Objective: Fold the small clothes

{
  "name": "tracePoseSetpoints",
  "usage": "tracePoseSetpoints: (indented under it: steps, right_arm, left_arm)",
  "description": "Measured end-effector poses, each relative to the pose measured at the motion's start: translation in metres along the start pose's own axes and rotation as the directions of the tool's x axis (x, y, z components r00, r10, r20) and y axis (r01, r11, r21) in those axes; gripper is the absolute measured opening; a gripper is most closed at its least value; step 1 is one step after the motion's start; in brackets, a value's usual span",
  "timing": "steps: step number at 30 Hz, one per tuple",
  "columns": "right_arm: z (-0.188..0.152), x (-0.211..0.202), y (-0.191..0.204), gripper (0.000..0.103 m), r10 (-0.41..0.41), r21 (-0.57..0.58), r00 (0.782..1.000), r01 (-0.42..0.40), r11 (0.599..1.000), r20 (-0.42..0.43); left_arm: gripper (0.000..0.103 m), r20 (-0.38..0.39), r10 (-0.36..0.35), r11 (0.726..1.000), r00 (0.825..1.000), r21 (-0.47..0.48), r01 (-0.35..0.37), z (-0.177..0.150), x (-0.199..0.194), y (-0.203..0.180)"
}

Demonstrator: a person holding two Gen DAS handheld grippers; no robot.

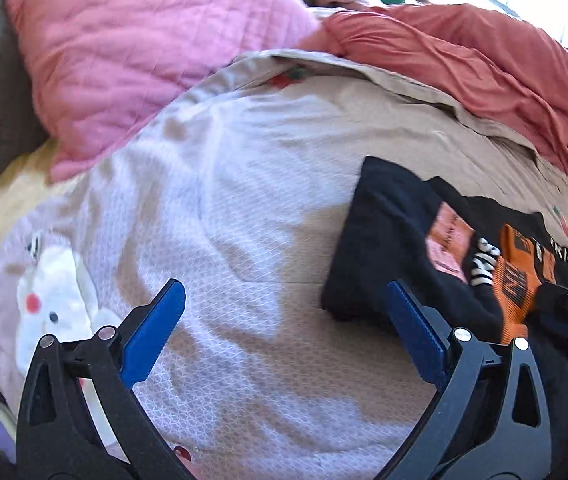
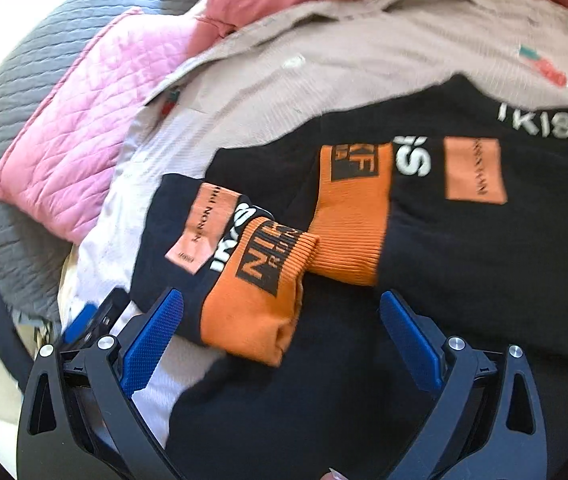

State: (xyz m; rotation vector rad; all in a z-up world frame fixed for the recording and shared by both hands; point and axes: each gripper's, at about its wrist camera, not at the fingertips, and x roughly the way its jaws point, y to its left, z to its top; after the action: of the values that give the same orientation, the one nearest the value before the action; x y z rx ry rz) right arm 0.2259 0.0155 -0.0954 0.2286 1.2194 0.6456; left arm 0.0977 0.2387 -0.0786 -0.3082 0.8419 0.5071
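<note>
Closest to me, the left gripper (image 1: 284,332) hangs with its blue pads spread wide and nothing between them, only bare quilt beneath. The right gripper (image 2: 279,340) is likewise released, jaws wide; an orange ribbed cuff (image 2: 259,296) of the black sweatshirt (image 2: 484,272) lies just ahead of its gap, but the pads do not press on it.

The garment lies on the bed, to the right of the left gripper and straight under the right one. It looks partly folded: one sleeve (image 2: 187,232) is brought across the body so its cuff sits beside the second orange cuff (image 2: 352,216), and the left side (image 1: 380,240) shows a straight folded edge. I would judge the sleeves turned in, with the body still to be doubled over and smoothed. No other small clothes can be made out waiting.

The surface is a soft beige quilt (image 1: 243,184) with a cartoon rabbit patch (image 1: 51,304), rumpled in places. Farther back lie a pink quilted pillow (image 1: 131,48) and a coral blanket (image 1: 484,64), with a grey quilted cover (image 2: 23,112) off to the side. Bright daylight washes in at the far corner.
</note>
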Motion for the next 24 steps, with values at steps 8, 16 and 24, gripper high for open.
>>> tracePoseSetpoints:
  steps: [8, 16, 24]
  right_arm:
    - [0.006, 0.022, 0.007, 0.017, 0.060, 0.018, 0.998, -0.060, 0.998, -0.025]
    - [0.029, -0.038, 0.030, 0.007, 0.113, -0.156, 0.988, -0.096, 0.983, 0.103]
    - [0.064, -0.139, -0.035, 0.007, -0.003, -0.171, 0.971, 0.045, 0.984, 0.240]
  left_arm:
    - [0.094, 0.039, -0.068, 0.998, 0.997, 0.021, 0.067, 0.000, -0.005, -0.010]
    - [0.094, 0.119, -0.170, 0.985, 0.978, 0.021, 0.169, 0.005, -0.026, -0.015]
    - [0.094, 0.107, -0.335, 0.941, 0.936, 0.075, 0.329, 0.007, -0.053, -0.060]
